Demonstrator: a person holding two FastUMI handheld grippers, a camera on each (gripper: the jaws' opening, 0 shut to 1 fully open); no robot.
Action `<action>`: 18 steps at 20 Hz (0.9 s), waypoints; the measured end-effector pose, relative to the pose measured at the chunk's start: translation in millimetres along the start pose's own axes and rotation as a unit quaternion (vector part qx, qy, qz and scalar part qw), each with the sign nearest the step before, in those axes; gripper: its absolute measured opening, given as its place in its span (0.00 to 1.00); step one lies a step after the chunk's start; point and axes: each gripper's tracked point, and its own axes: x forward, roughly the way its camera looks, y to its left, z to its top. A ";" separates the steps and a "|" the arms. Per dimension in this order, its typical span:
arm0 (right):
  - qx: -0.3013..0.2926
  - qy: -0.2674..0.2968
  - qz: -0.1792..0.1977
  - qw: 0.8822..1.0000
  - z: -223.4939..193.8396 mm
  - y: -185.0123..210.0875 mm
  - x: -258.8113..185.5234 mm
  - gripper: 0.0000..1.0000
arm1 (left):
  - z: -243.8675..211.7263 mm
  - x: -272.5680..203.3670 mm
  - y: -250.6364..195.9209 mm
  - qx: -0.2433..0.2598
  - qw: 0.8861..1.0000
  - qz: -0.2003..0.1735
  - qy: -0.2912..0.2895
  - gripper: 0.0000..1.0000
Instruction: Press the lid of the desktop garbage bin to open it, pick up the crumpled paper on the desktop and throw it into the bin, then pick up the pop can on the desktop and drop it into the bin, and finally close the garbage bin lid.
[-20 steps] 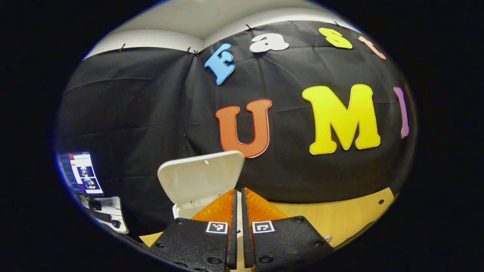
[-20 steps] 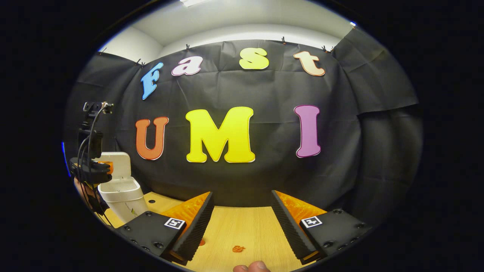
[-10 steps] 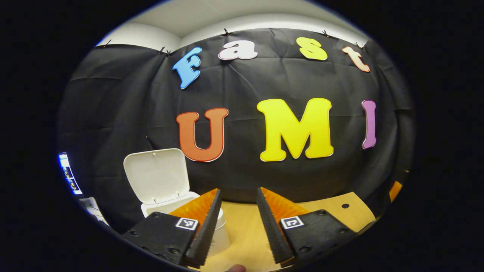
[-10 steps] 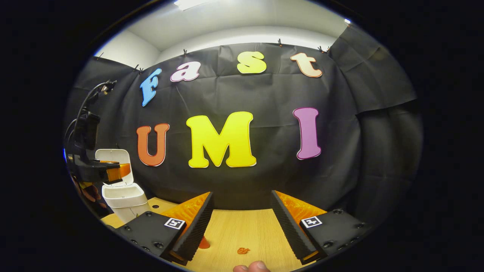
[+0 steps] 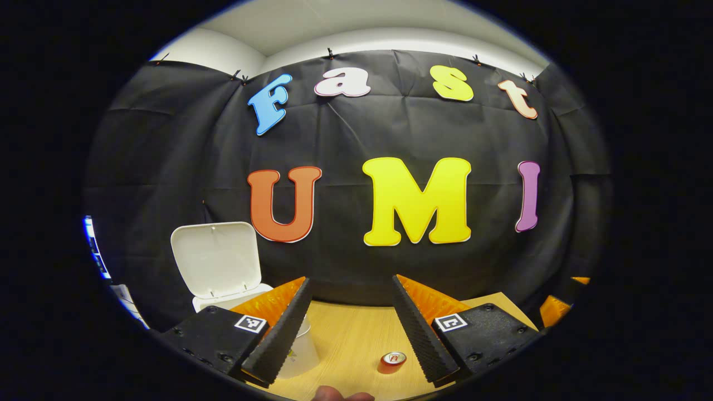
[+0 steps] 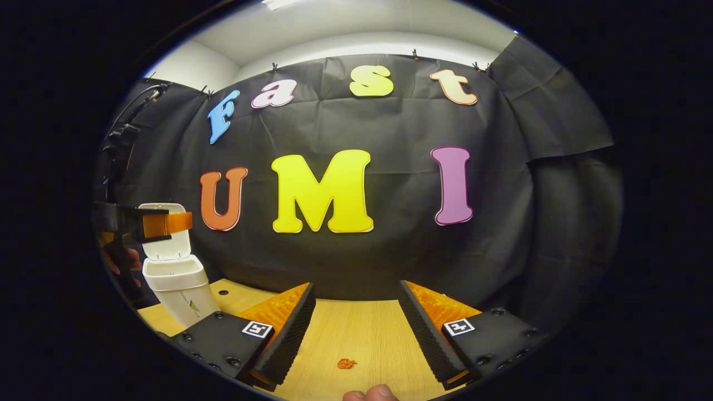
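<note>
Presently, findings in order of size, largest item first:

- Table (image 5: 356,340): wooden top, bare towards 12 o'clock in the left gripper view. Risk judged: a finger driven down too hard on either pick would strike the top and jolt the target away.
- Bin (image 5: 223,278): stands at about 8 o'clock in the left gripper view and at 9 o'clock in the right gripper view (image 6: 178,287); lid (image 5: 216,259) stands upright and open. Risk judged: the bin looks light, so a knock from a passing gripper could tip it or snap the lid down before both items are in.
- Left gripper (image 5: 350,328): fingers spread, holding nothing. Seen from the right gripper view it hangs just in front of the lid (image 6: 147,223). Risk judged: swinging towards the can from there could catch the lid.
- Right gripper (image 6: 356,328): fingers spread, empty, above the table.
- Can (image 5: 393,361): upright on the table at 6 o'clock in the left gripper view, just beside that gripper's right finger, not between the fingers. Risk judged: an off-centre closure would tip it and it would roll.
- Paper (image 6: 346,363): small orange crumple at 6 o'clock in the right gripper view, between the finger lines but nearer the camera than the tips. Risk judged: closing here would miss it; a weak pinch may drop it short of the bin.
</note>
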 end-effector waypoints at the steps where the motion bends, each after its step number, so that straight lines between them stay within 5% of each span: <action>1: -0.008 0.007 0.004 1.000 -9.0 -0.5 1.2 0.93 | -1.4 -0.9 1.5 -0.002 1.000 0.002 0.000 0.96; 9: -0.027 0.106 0.046 0.993 -112.3 12.1 23.7 0.95 | -36.4 -26.9 17.9 0.005 0.999 0.016 0.039 0.96; 18: -0.041 0.242 0.085 0.966 -239.4 22.3 57.0 0.94 | -68.9 -62.9 32.5 -0.058 0.994 0.056 0.078 0.96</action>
